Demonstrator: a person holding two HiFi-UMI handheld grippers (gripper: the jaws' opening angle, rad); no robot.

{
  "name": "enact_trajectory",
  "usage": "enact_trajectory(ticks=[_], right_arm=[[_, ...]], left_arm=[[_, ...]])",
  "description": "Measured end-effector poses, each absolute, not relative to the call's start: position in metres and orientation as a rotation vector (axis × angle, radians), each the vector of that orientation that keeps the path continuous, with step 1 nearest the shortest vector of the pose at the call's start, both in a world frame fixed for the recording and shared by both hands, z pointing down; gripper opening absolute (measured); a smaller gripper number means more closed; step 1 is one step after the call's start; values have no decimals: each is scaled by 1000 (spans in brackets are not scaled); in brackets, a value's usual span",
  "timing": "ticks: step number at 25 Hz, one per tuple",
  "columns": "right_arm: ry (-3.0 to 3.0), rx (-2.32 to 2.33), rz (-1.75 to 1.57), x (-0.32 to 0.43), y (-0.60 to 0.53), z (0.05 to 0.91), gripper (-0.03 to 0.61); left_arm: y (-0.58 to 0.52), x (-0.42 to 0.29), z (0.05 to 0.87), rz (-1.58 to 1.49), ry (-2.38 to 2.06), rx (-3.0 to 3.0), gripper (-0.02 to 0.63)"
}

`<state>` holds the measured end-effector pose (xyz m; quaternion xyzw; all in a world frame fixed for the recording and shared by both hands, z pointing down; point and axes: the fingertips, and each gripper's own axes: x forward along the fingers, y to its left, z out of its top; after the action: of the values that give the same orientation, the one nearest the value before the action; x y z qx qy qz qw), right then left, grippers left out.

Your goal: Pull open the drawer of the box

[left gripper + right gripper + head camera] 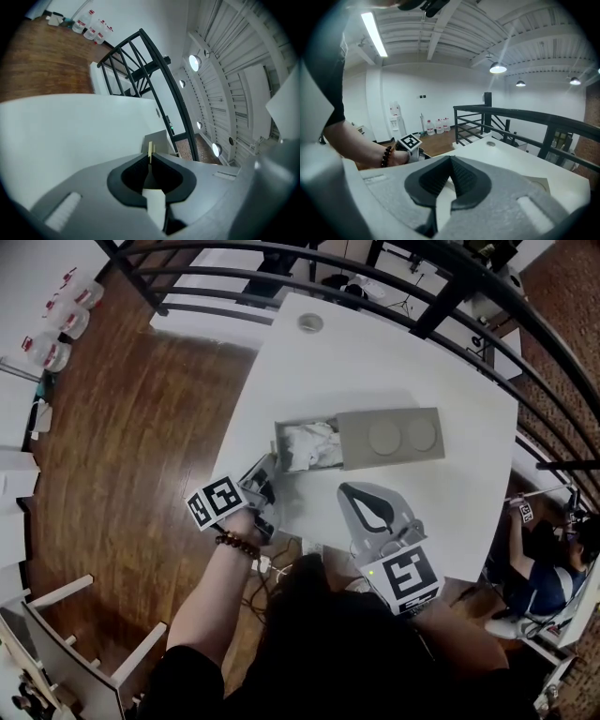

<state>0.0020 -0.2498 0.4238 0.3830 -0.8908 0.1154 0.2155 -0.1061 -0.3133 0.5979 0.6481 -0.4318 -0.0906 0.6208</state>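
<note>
The box (392, 437) sat mid-counter (375, 352), its drawer (305, 446) standing out toward the left edge with crumpled white material inside. Near the front edge, the left gripper (150, 157) and right gripper (451, 161) each had jaws closed on nothing.

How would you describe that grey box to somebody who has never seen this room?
Find the white table next to the black railing; near its middle lies a flat grey box. It has two round dents in its top and a drawer slid out at one end, with crumpled white stuff inside.
</note>
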Motion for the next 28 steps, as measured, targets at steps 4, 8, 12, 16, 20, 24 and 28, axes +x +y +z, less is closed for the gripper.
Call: enact_trajectory(ticks=[4,8,12,16,20,24,28], right_arm=[[-2479,1040,315,-5,-248,423,-8],[-2488,1014,304,-16,-247,424,-8],[-2497,998,302,-23,-247,420,-8],[-2502,986,294,-20,-246,418,-8],[-2508,991,292,-18,-246,416,-8],[-2507,991,294,-16,-245,416,-8],[-2509,996,290,-14,-244,416,-8]], left_arm=[[-312,-125,599,-232,-1034,1469,38],[-311,-151,602,-258,-1081,1440,38],[-311,-170,601,-271,-1123,1420,40],[-308,-177,602,-280,-1154,1397,38],[-305,-186,605,-297,-1185,1371,38],[-305,-194,606,-309,-1208,1364,39],[-306,-194,605,-325,-1218,1356,40]])
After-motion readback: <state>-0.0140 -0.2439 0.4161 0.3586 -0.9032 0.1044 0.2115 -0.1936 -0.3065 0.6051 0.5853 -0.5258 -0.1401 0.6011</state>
